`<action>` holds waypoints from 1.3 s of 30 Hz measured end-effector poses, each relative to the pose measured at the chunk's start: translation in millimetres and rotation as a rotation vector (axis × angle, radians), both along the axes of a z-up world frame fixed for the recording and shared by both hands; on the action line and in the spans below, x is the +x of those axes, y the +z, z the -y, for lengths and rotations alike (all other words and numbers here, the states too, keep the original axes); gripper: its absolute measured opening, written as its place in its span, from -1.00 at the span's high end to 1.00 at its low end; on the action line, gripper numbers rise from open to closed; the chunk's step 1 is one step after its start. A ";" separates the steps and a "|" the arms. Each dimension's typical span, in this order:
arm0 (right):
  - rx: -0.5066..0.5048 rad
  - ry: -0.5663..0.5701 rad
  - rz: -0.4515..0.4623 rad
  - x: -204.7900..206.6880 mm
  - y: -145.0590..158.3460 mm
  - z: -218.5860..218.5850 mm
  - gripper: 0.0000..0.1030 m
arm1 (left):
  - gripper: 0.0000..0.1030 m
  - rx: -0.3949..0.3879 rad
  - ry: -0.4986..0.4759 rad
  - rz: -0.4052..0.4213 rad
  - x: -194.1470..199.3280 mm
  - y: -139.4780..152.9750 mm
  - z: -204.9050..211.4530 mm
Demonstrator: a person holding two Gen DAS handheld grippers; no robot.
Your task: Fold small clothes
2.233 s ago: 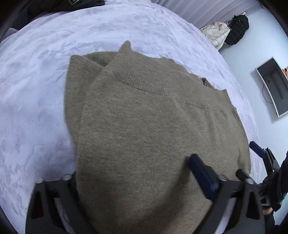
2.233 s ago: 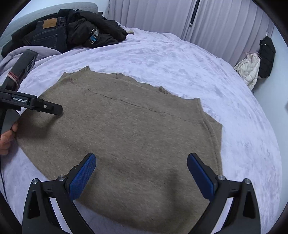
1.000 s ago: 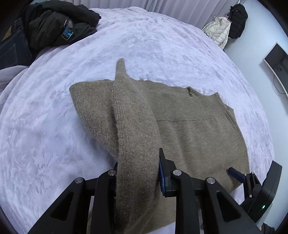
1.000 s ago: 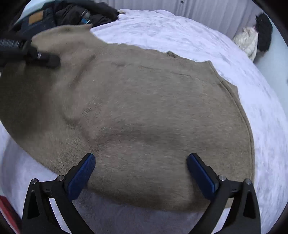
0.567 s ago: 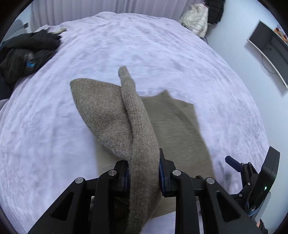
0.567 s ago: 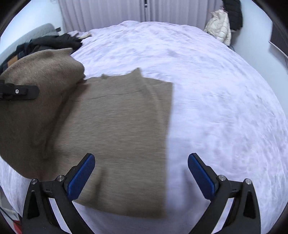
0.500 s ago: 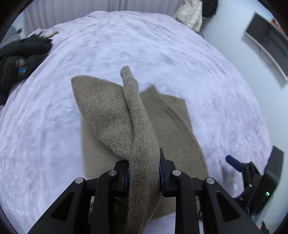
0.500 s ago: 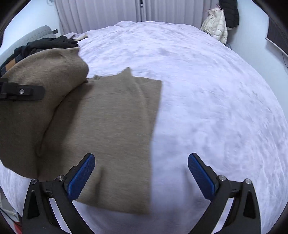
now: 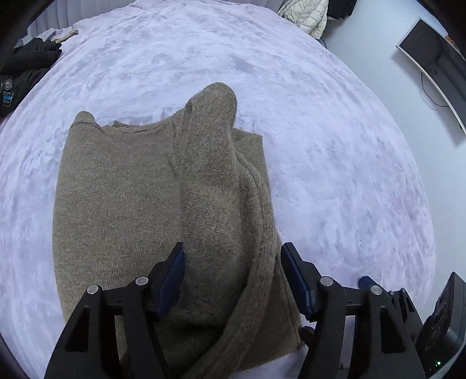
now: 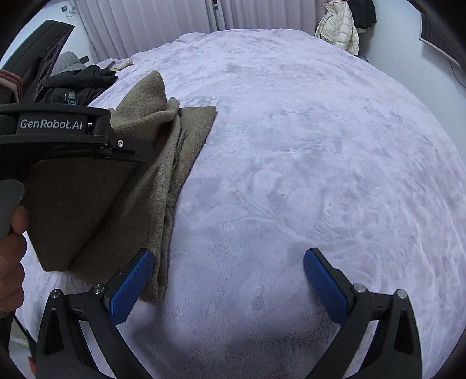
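A brown knit garment (image 9: 125, 204) lies folded on the pale lilac bed cover (image 9: 335, 145). A folded-over flap forms a raised ridge (image 9: 212, 163) down its right side. My left gripper (image 9: 233, 280) is open, its jaws either side of that ridge just above the garment. In the right wrist view the garment (image 10: 163, 163) lies at the left, under the left gripper's body (image 10: 58, 131). My right gripper (image 10: 227, 285) is open and empty over bare bed cover, its left pad (image 10: 131, 285) at the garment's near right corner.
A pile of dark clothes (image 9: 20, 73) lies at the bed's far left, also in the right wrist view (image 10: 78, 84). A white jacket (image 10: 337, 26) hangs at the far wall. A screen (image 9: 434, 61) is on the right wall.
My left gripper carried the lifted side of the garment across to the right, laid it down, and opened. The garment is now a narrower folded stack. My right gripper stayed open and moved off the garment.
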State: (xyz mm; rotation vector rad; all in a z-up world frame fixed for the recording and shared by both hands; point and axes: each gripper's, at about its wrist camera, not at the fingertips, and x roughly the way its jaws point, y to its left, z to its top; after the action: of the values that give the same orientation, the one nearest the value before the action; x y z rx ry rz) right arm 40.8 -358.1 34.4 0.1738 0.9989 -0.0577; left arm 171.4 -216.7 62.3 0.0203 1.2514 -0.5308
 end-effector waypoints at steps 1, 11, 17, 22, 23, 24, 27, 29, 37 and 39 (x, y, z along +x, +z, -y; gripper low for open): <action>0.009 0.005 0.009 -1.0 1.8 1.3 -0.99 | -0.29 -0.024 -0.002 -0.009 -1.3 6.5 -3.5; 0.159 0.134 0.072 -18.2 17.5 -20.4 -0.99 | -0.99 -0.114 0.048 0.080 -19.7 41.1 -78.8; 0.224 0.173 0.112 -31.3 33.3 -27.8 -0.99 | -0.99 0.070 0.122 0.176 -35.1 10.5 -120.7; 0.194 0.273 0.202 -25.1 66.3 -55.6 -0.99 | -0.99 0.040 0.114 0.177 -43.0 1.6 -142.2; 0.184 0.287 0.213 -20.0 69.2 -62.1 -0.99 | -0.99 0.055 0.112 0.178 -43.9 -0.9 -144.0; 0.170 0.290 0.208 -11.7 69.5 -69.2 -0.99 | -0.99 0.075 0.109 0.183 -45.4 -3.7 -145.2; 0.201 0.319 0.087 18.6 53.3 -85.4 -0.49 | -0.99 0.081 0.084 0.169 -50.7 -13.1 -152.7; 0.215 0.321 -0.018 31.2 33.6 -86.9 0.58 | -0.99 0.081 0.072 0.153 -54.0 -19.9 -156.9; 0.397 0.183 -0.035 20.3 -7.0 -34.2 0.63 | -0.99 0.085 0.036 0.118 -63.1 -37.2 -163.1; 0.397 0.182 -0.014 18.4 3.8 -33.7 0.51 | -0.99 0.061 0.020 0.168 -65.1 -19.1 -158.7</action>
State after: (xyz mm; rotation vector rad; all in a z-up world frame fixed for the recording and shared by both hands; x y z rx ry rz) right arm 59.2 -324.4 38.3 0.4446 1.0290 0.3085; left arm 106.3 -58.0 43.3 0.1019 1.1019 -0.4632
